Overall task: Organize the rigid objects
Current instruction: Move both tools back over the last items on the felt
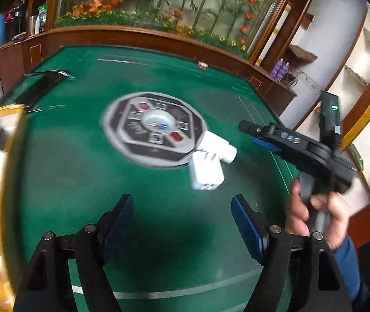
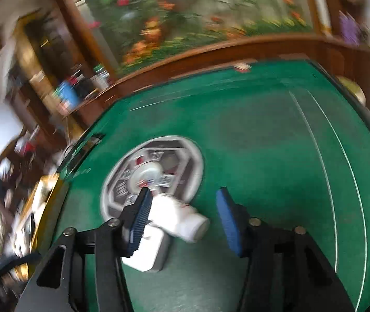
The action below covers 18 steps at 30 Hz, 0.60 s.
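So, biggest thing first: the green felt table [image 1: 81, 171] fills both views, with a round grey control panel [image 1: 153, 127] set in its middle. At the left edge of the left wrist view there's a gold-rimmed container [image 1: 8, 171] with some blurry stuff in it; I'd guess that's where things go, but can't swear to it.

The things to sort are two white chargers. The square plug adapter [image 1: 205, 174] lies on the felt with its prongs up, touching the longer white charger [image 1: 217, 148], which rests half on the panel's rim with its long axis running down and to the right in that view.

Now the bit that matters: the right gripper [image 2: 182, 221] is way closer. Its fingers are spread, nothing pinched, and the pair sits between and under them, the adapter [image 2: 151, 249] partly hidden behind the left-hand finger. The left gripper [image 1: 182, 215] is also spread wide and empty, with the chargers ahead of it, slightly right, apart from its tips. Seems like the right hand's pick.
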### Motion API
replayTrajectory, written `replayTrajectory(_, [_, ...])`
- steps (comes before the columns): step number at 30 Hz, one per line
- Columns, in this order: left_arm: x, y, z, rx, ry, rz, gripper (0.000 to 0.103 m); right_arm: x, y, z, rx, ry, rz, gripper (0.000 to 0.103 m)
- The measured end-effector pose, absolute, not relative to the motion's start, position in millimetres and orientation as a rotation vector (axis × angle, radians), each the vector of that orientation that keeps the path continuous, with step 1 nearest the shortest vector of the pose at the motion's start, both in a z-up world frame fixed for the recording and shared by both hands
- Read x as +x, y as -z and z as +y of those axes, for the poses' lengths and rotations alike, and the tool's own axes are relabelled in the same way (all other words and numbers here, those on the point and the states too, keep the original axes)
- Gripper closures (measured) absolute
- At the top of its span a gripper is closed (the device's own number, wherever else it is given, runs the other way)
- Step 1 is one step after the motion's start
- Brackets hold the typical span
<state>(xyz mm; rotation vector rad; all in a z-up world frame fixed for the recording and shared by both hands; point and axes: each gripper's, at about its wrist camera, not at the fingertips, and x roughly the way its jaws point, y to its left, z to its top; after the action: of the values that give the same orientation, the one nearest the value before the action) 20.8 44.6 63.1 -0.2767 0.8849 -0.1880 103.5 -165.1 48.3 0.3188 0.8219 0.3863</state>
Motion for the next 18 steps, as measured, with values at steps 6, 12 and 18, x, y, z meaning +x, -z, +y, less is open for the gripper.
replayTrajectory(6, [67.4,-40.1,3.1,-0.186,0.143,0.964,0.022,106.2,-47.1,-175.4,0.384,-0.367,0.825,0.053])
replayTrajectory(12, [90.4,-21.8,-12.0,-0.108,0.123,1.000,0.023,111.4,-48.5,-175.9,0.356,-0.374,0.807,0.053])
replayTrajectory(18, [69.5,-17.1,15.9,-0.101,0.126,0.960,0.057,115.9,-40.4,-155.4,0.264,-0.457,0.827,0.053])
